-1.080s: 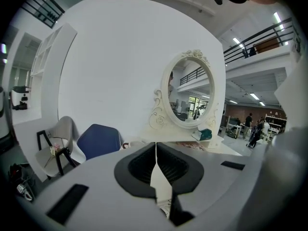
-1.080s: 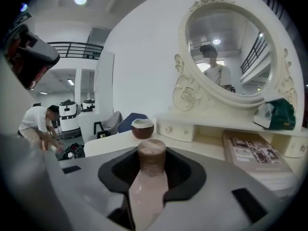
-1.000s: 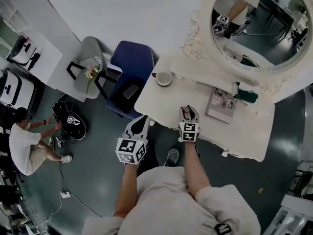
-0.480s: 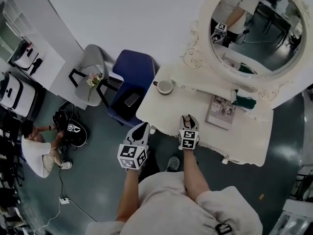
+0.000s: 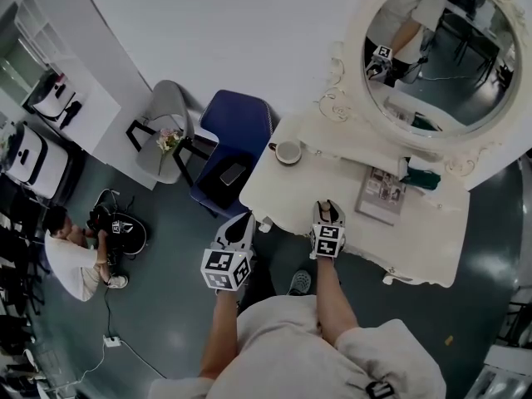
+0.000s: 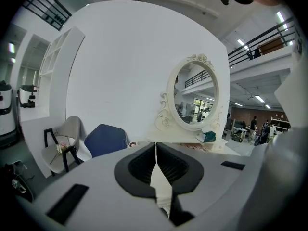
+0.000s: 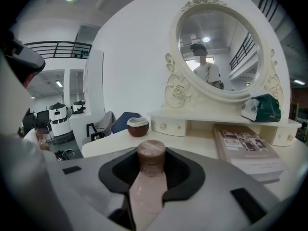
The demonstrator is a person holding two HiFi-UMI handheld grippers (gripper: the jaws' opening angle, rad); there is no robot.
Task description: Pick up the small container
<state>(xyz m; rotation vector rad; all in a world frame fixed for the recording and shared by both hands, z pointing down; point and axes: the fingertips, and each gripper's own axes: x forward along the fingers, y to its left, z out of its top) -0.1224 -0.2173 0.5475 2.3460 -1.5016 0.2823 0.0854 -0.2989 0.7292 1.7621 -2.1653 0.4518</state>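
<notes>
One pink bottle [image 7: 147, 191] in right tongs [image 5: 326, 209], lidded jar [image 7: 137, 127] beyond

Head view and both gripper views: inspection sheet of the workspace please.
Surface: white dressing table, mostly bare; oval mirror behind.
Job's things: small container, pink with brown cap, between the right gripper's jaws.
Clutter: lidded brown bowl, magazine, green item on the shelf.
Grippers: right gripper shut on the container; left gripper shut, empty.
Cables: power strip with cable on the floor, left.
Surroundings: blue chair, person sitting on the floor.
</notes>
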